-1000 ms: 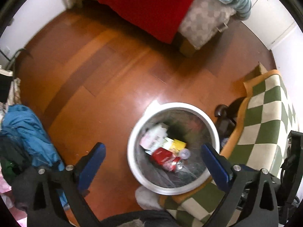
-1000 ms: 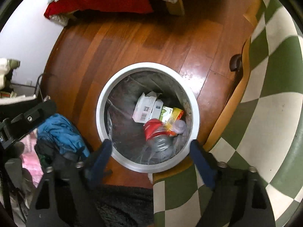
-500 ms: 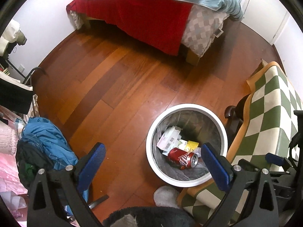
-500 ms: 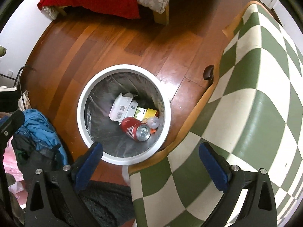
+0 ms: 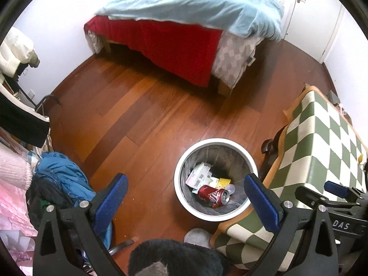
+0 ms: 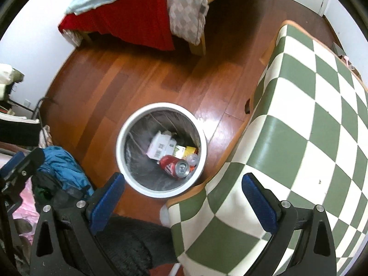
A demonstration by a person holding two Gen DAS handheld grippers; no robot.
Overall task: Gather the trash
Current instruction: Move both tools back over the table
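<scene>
Left wrist view: we look down on a wooden floor (image 5: 142, 115); left gripper (image 5: 186, 197) spread wide, blue pads (image 5: 112, 197) at 8 and 4 o'clock, nothing between them.
Right wrist view: right gripper (image 6: 182, 200) also spread wide and empty, pads at 7 and 5 o'clock.
Trash bin: white round bin (image 5: 184, 197) with grey liner, standing on the floor, at about 5 o'clock from centre in the left view; in the right view (image 6: 122, 158) it sits just below centre, toward 6 o'clock.
Trash in bin: red soda can (image 5: 211, 195) lying on its side, open top facing 3 o'clock; white labelled paper packaging (image 5: 197, 174) at its 11 o'clock; yellow carton (image 5: 223, 181) just beside the can; a small clear item touching the can's top end, we cannot tell what.
Same trash, right view: can (image 6: 174, 166), white packaging (image 6: 161, 147), yellow carton (image 6: 189, 150).
Table: green-and-white checked cloth (image 5: 322, 142) at 3 to 4 o'clock, its edge just beside the bin rim; fills 3 to 5 o'clock in the right view (image 6: 310, 126).
Bed: red sheet and light blue blanket (image 5: 195, 9) at 12 o'clock, well apart from the bin.
Clothes pile: blue jacket (image 5: 62, 172) at 8 o'clock on the floor.
Other: right gripper's body shows at 4 o'clock in the left view.
</scene>
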